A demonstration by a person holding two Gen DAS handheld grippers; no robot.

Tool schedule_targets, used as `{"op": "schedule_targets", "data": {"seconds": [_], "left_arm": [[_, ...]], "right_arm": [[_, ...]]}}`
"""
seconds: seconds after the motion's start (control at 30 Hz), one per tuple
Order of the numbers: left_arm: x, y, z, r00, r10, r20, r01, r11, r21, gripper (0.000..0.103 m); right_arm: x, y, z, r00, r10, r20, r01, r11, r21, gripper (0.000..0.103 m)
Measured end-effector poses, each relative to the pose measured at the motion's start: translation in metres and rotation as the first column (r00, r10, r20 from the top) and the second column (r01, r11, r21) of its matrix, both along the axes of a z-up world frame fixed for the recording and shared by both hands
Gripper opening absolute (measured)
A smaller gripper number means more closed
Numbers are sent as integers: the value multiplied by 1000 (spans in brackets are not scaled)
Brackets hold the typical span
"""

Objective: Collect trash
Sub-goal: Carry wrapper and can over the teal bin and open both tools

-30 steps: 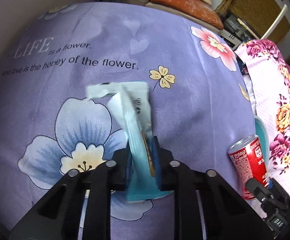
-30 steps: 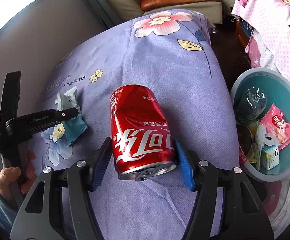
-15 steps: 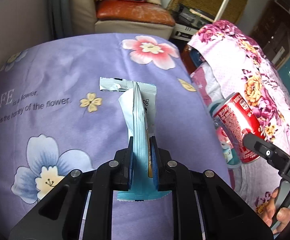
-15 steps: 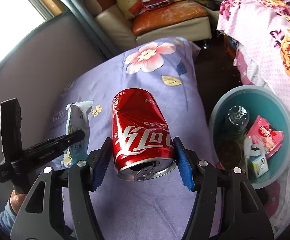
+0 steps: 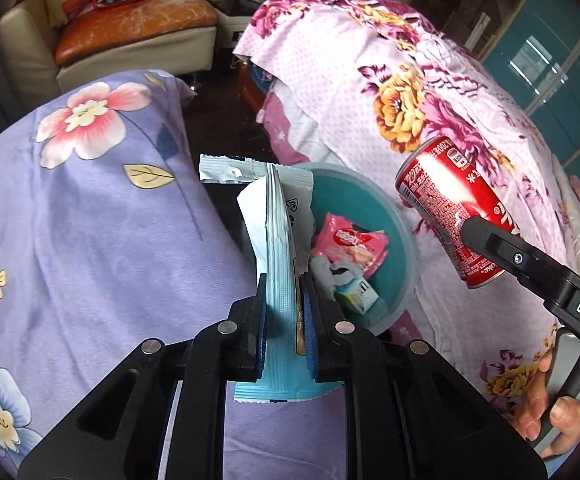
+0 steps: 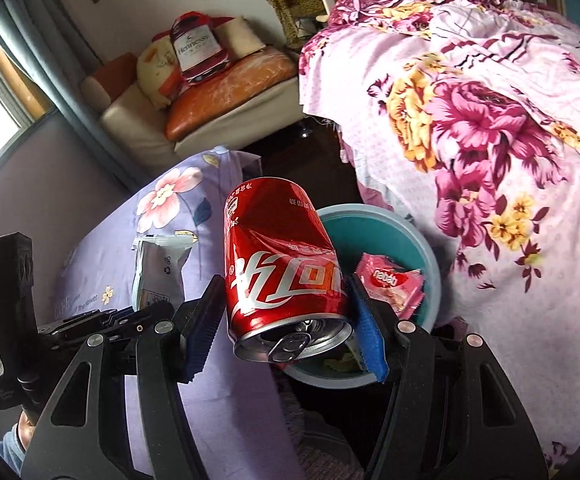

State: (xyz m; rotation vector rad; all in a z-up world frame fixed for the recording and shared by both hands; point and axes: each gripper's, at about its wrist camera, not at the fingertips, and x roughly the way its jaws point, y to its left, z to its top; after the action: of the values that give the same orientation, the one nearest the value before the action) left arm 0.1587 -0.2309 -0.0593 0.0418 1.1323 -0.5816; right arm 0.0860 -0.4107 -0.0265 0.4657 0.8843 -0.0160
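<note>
Left wrist view: my left gripper [image 5: 283, 322] has its jaws pinched on a wrapper [image 5: 279, 240], the pale blue packet standing on edge between the two pads, its lower end poking out behind them and its torn top reaching past the fingertips. Beyond the wrapper I see the basin [image 5: 404, 268], teal inside, sitting low in the gap between the purple sheet [image 5: 89, 220] and the pink quilt [image 5: 430, 92]; the wrapper hangs over the basin's near left rim. Inside the basin lie a pink packet [image 5: 350, 242] and a small carton [image 5: 356, 296]. To the right of the basin, my right hand [image 5: 558, 412] holds the other gripper, with the can [image 5: 450, 208] in the air above the basin's right edge. Right wrist view: my right gripper [image 6: 285, 320] has its jaws spread wide yet clamped on that can [image 6: 285, 276], one blue pad against each side of the dented red body, the opened end toward the camera. The basin [image 6: 426, 248] lies just behind and below the can.
</note>
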Motion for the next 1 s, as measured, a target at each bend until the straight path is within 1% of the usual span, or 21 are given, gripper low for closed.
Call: {"op": "schedule_targets", "data": {"seconds": [0.17,0.3,0.33,0.37,0.43,0.47,0.5,0.53,0.6,0.7,0.87,0.93,1.0], "left_arm": [[2,-29,-13,999,-33,-39,33,999,5,16],[6,-43,-24,995,-53,-86,53,999,7,16],[6,-46,-26,994,-55,-94,57,998,14,19],[7,-49,-28,994,-54,-100,56,998,22,22],[7,-51,-31,993,-53,-105,56,998,27,41],[8,-53,-32,993,-49,-105,53,998,33,48],[8,-53,-32,994,-42,-101,46,998,38,63],[8,-53,-32,995,-34,-89,37,999,38,68],[9,-51,-29,996,-30,-79,33,999,40,68],[11,-46,-27,997,-14,-82,17,999,36,79],[11,-34,-21,999,10,-52,-7,999,42,81],[11,-29,-19,999,22,-43,-20,999,39,87],[10,-23,-16,999,39,-20,-38,999,36,91]], "right_arm": [[-5,-27,-10,1000,-23,-14,23,1000,17,58],[-4,-34,-20,999,-32,-29,33,999,26,58],[-3,-35,-21,999,-34,-32,35,999,28,58],[-2,-38,-24,999,-38,-37,39,999,32,58],[-1,-37,-26,998,-39,-42,40,999,33,58],[-1,-39,-28,998,-40,-47,41,999,34,58],[0,-39,-30,998,-39,-50,41,999,35,58],[1,-38,-31,998,-39,-52,41,998,36,58],[2,-39,-33,998,-38,-57,40,998,37,58],[4,-39,-37,997,-38,-62,41,998,40,58],[7,-39,-39,997,-38,-71,41,998,44,58],[9,-37,-40,997,-31,-75,34,998,43,58],[11,-35,-41,996,-19,-81,23,998,52,59]]}}
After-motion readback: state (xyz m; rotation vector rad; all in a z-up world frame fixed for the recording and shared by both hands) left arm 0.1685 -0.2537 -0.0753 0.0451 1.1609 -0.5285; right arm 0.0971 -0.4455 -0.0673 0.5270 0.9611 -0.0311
